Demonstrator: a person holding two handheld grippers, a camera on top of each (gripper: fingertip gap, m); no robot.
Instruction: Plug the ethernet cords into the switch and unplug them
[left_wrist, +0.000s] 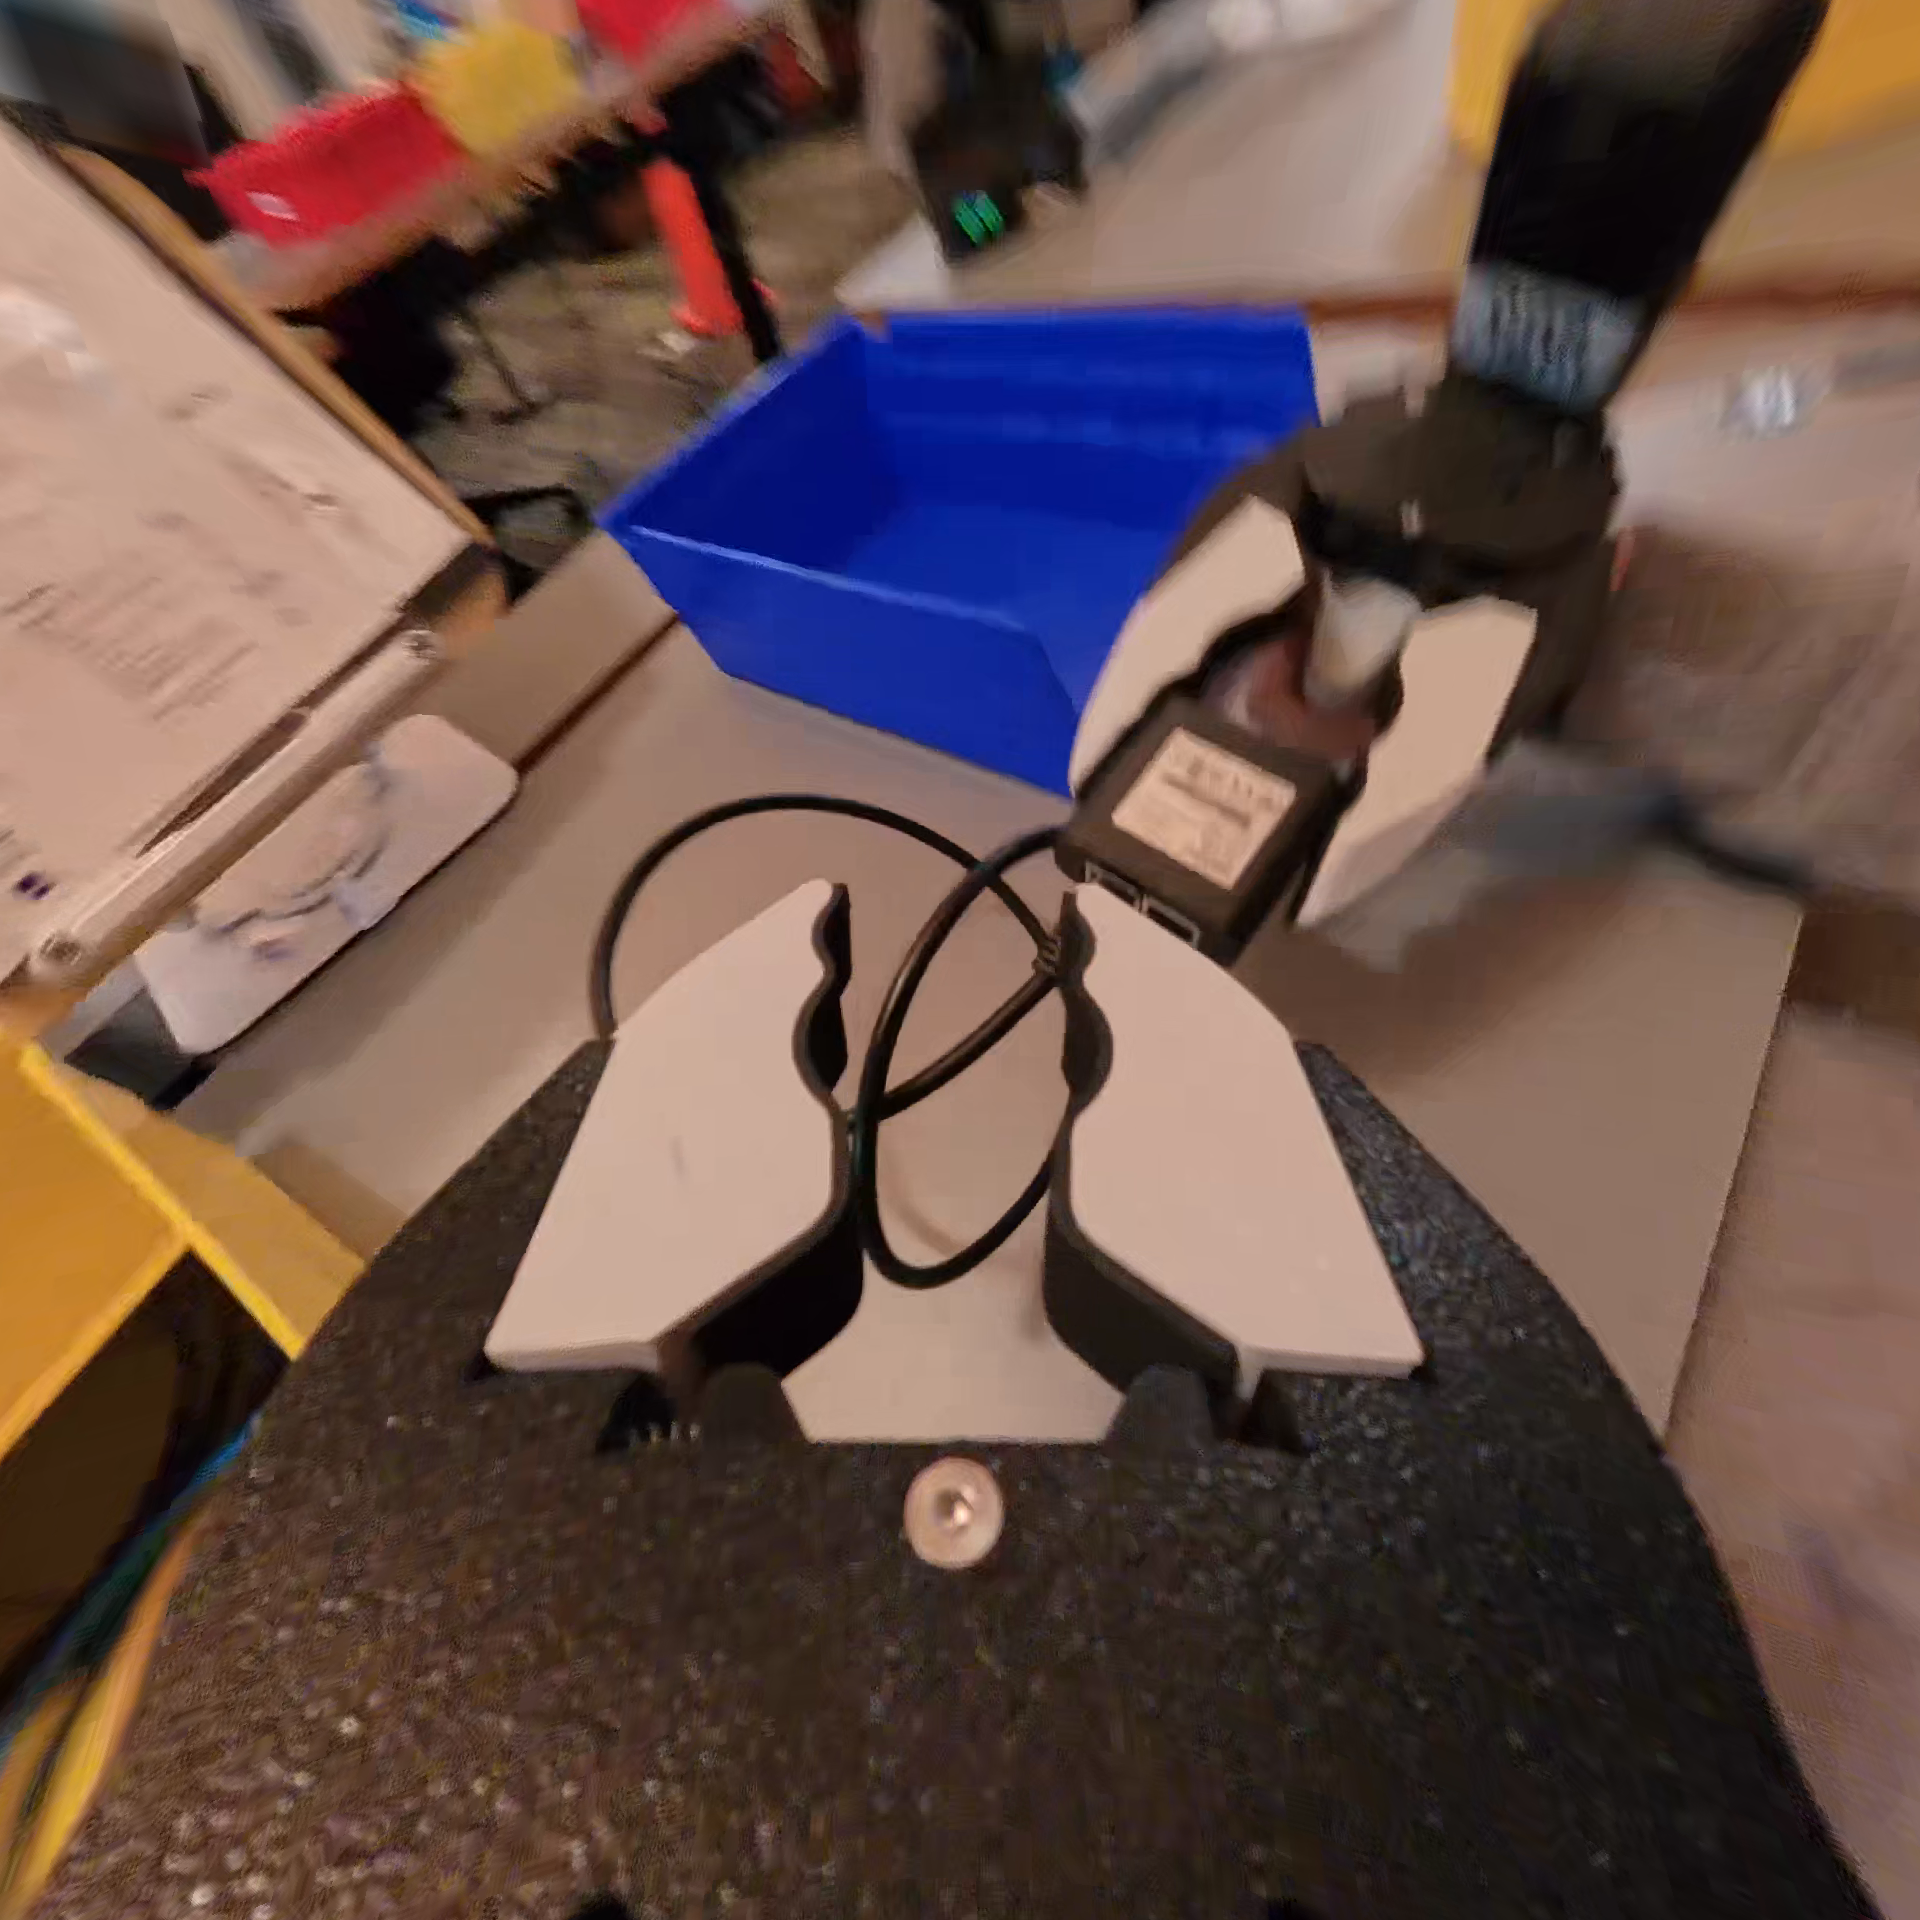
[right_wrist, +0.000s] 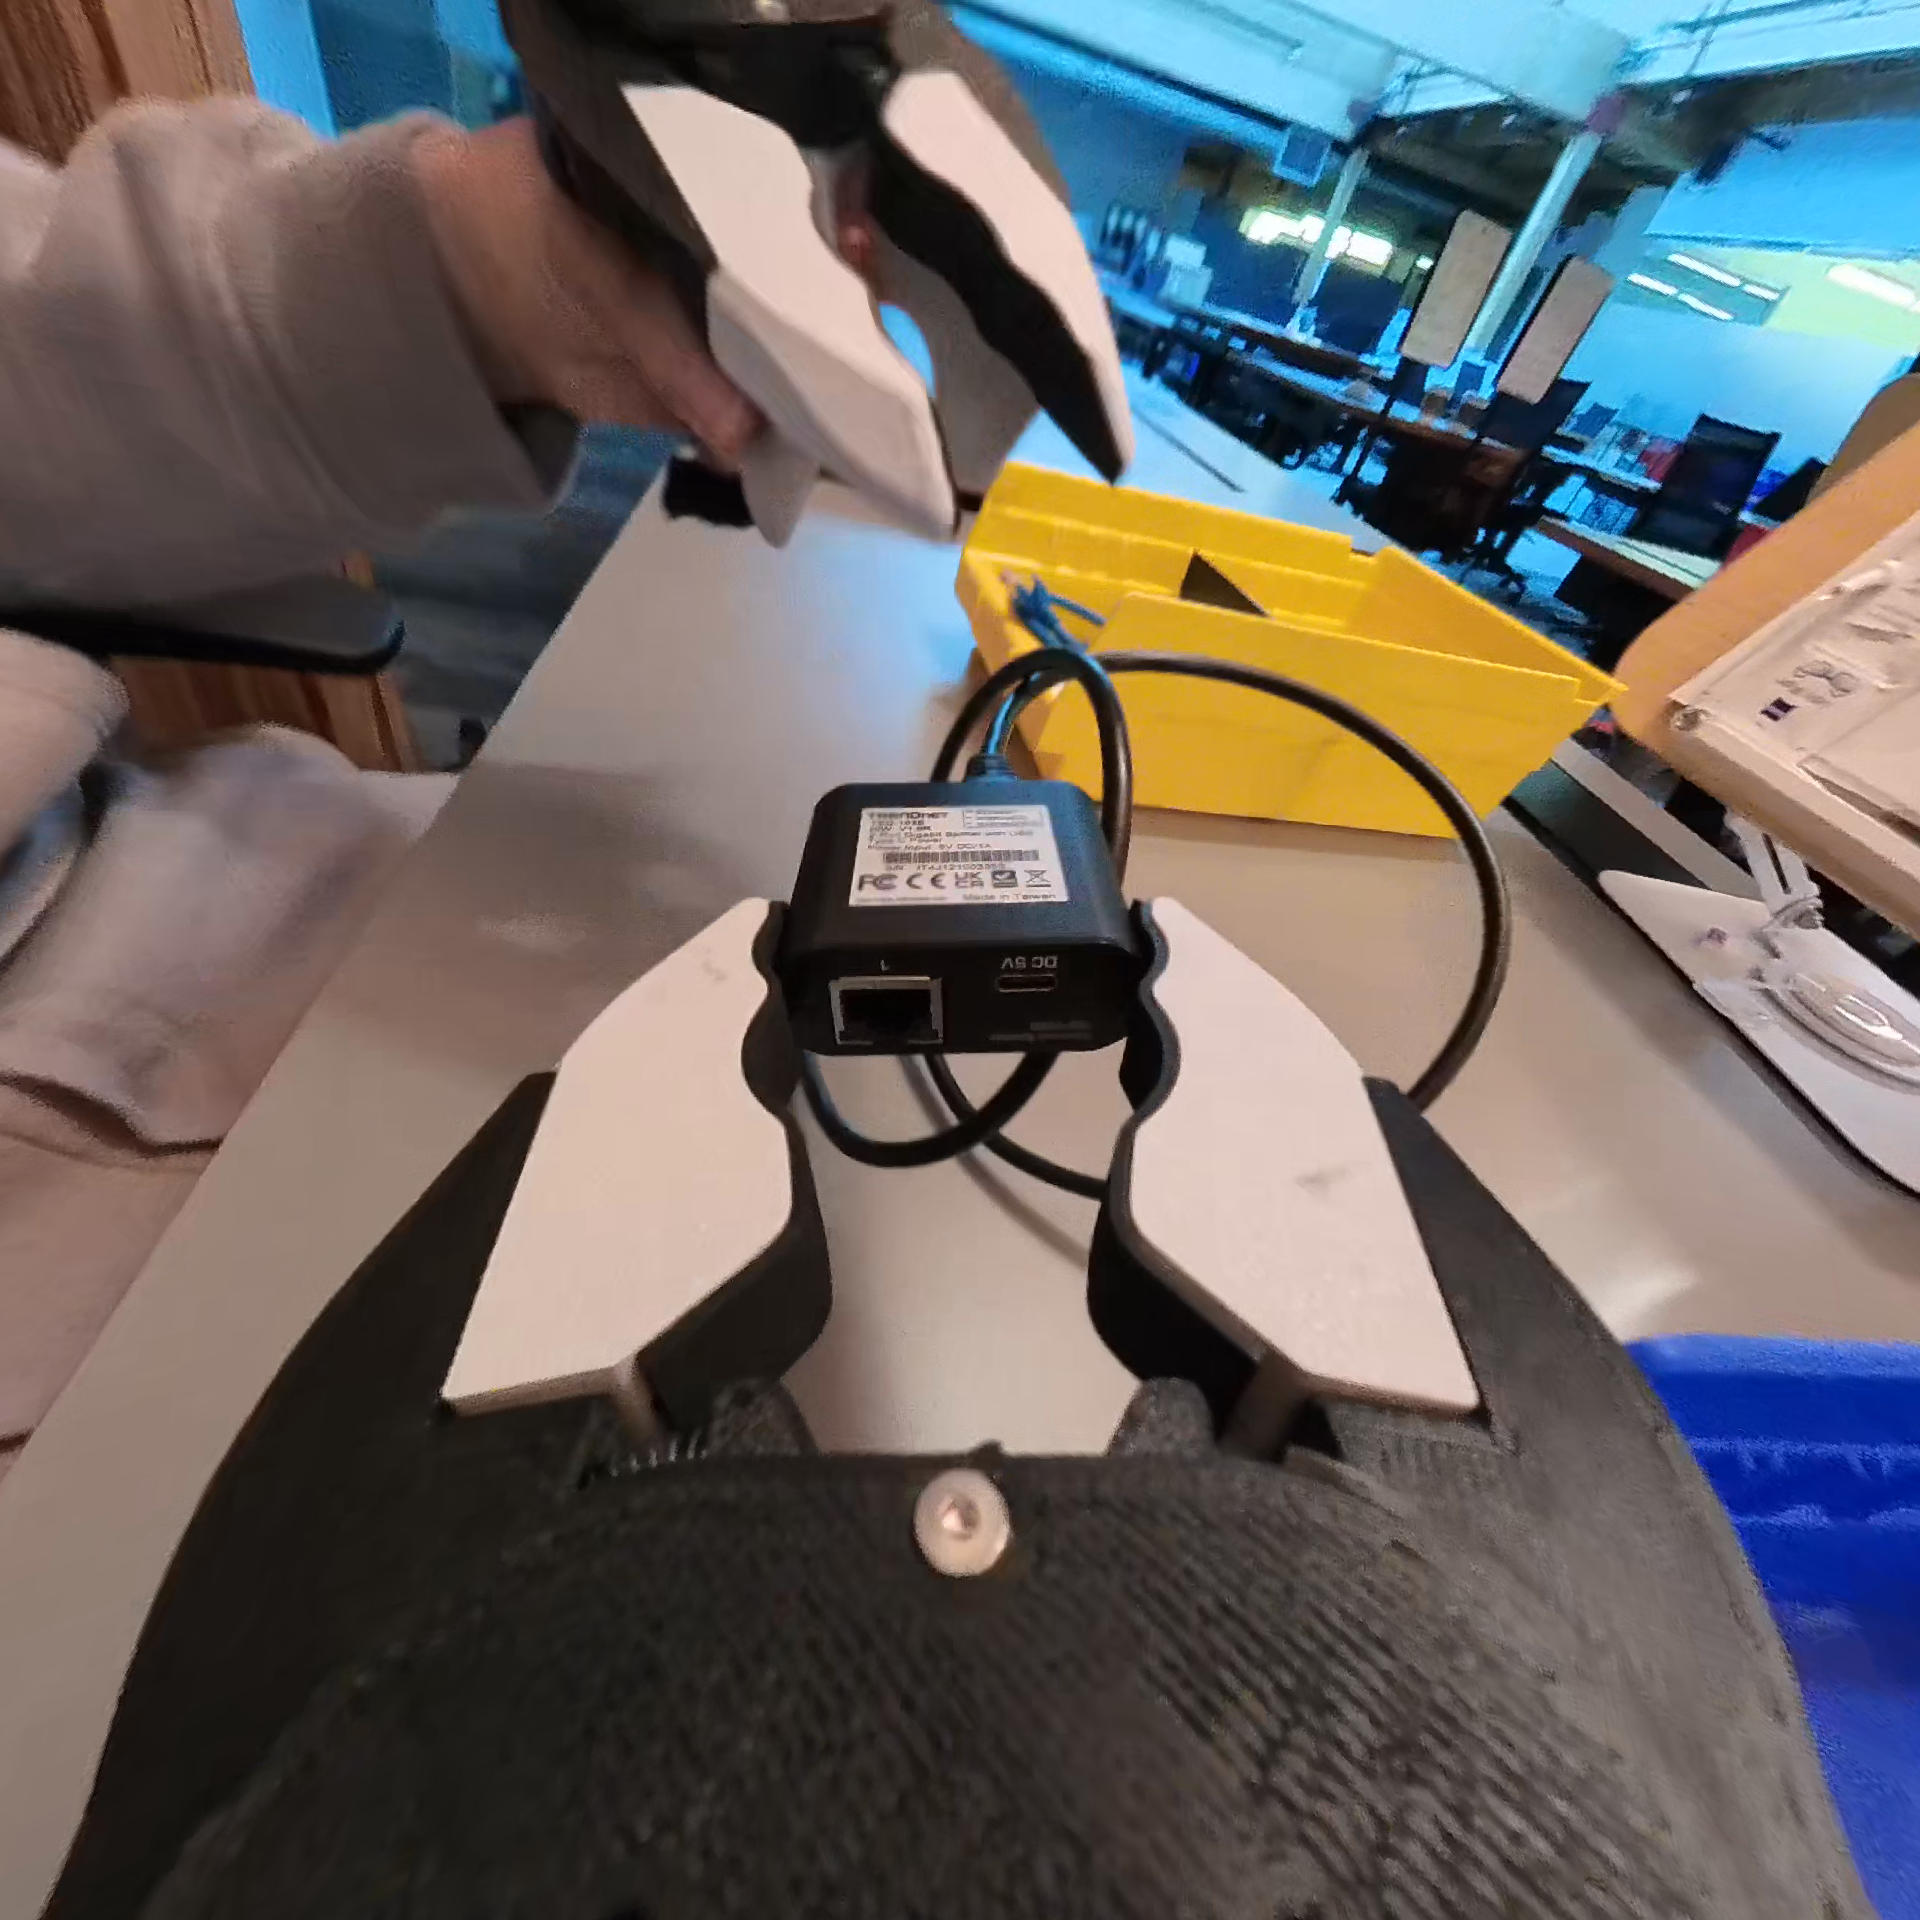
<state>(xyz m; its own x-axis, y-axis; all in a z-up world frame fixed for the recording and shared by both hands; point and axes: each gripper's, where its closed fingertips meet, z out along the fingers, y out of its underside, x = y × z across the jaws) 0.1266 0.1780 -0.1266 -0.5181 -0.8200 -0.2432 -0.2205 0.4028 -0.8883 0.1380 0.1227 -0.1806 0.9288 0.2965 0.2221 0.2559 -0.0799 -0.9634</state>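
The switch (right_wrist: 954, 925), a small black box with a white label on top, sits clamped between the fingers of my right gripper (right_wrist: 956, 971), lifted just above the bench (right_wrist: 665, 686). Its near face shows one empty port beside a smaller socket. In the left wrist view the same switch (left_wrist: 1195, 821) hangs tilted, with two more ports on its lower face. A thin black cord (right_wrist: 1288, 686) leaves the far end of the box and loops loosely over the bench and under it.

My left gripper (left_wrist: 956, 935) holds nothing; its fingers stand moderately apart, with loops of the cord (left_wrist: 935, 997) lying between and below them. In the right wrist view that left gripper (right_wrist: 997, 488) hovers above and beyond the switch, well apart from it.

Risks, as I judge them: the slack cord may snag on my left fingers as I move, tugging the switch askew in its side grip; a plug pushed in off-axis may twist the box between the right fingers.

A yellow bin (right_wrist: 1299, 686) holding a blue cord (right_wrist: 1044, 613) lies beyond the switch; a blue bin (left_wrist: 935, 540) stands on the opposite side.
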